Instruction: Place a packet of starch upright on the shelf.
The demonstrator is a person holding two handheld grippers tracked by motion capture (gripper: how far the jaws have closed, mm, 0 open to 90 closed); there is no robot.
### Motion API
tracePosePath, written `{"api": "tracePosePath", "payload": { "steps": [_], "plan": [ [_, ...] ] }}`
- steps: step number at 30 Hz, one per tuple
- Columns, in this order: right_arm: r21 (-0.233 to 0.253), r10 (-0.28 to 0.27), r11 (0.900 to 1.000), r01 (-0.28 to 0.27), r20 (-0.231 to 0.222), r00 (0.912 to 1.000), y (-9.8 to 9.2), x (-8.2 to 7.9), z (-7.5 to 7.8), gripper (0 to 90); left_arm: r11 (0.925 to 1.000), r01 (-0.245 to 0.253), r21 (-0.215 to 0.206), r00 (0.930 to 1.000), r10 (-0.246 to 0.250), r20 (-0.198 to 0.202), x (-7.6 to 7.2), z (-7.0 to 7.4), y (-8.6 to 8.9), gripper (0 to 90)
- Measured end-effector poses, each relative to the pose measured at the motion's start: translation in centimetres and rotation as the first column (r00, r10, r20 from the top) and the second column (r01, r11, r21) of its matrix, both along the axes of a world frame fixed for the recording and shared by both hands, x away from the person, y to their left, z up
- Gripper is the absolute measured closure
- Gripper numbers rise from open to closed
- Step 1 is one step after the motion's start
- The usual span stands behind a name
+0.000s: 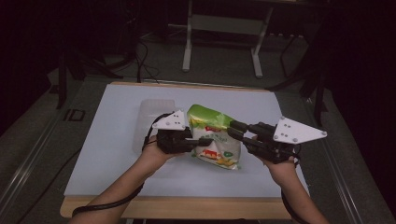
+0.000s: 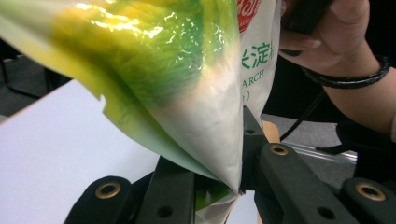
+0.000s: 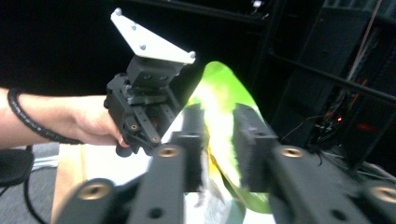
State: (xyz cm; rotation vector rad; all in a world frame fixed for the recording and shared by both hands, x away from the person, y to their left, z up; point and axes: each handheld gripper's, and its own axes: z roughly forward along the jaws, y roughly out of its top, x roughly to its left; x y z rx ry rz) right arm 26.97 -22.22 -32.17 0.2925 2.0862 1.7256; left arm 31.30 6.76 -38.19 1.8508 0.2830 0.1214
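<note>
Standing at the person's side of the table point(image 1: 116, 177), notes run from the near edge outward.

Left gripper point(image 1: 201, 141): jaws clenched on the lower side edge of a green-and-white snack bag point(image 1: 215, 136). From the left gripper view the bag point(image 2: 187, 88) rises straight out from between the jaws, its seam pinched flat.

Right gripper point(image 1: 233, 129): jaws straddle the bag's opposite side, just under its top. In the right gripper view the film point(image 3: 219, 116) sits in the gap, yet the jaws look apart; whether they actually bite, I cannot tell.

Bag hangs between the two claws, tilted, lifted clear of the white surface or barely brushing it.

Handling, as a guess: light, puffed with air, thin glossy film that crinkles and slips; contents likely brittle. Best hold is on the flat crimped seams at top or side edge, not on the swollen belly, where a squeeze could crush or pop it.

Beyond the left gripper, just behind its grey plate, lies a clear plastic container point(image 1: 152, 116). Nothing can be made out inside; it reads as empty, though the translucent wall leaves that uncertain.
</note>
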Motion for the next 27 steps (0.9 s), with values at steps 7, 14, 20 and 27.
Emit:
{"api": "tracePosePath", "payload": {
  "steps": [7, 14, 20, 27],
  "plan": [
    [0.048, -0.072, 0.996, 0.072, -0.007, 0.9974, -1.8, 0.7, -0.1, 46.4, 0.9988, -0.050, -0.001, 0.9986, 0.050, 0.017, 0.4, 1.1, 1.1, 81.2],
    [0.056, -0.103, 0.993, 0.106, -0.056, 0.9931, -3.1, 1.3, -1.3, 26.4, 0.9965, -0.083, 0.007, 0.9955, 0.083, 0.045, 0.8, 2.3, 2.4, 81.2],
    [0.081, -0.117, 0.989, 0.124, -0.093, 0.9888, -4.1, 1.5, -2.0, 14.7, 0.9921, -0.125, -0.006, 0.9897, 0.125, 0.069, 1.5, 3.5, 3.8, 81.1],
    [0.048, -0.127, 0.990, 0.133, -0.110, 0.9859, -4.4, 1.4, -3.1, 11.8, 0.9815, -0.191, 0.014, 0.9772, 0.188, 0.098, 2.8, 4.5, 5.8, 81.1]
  ]
}}
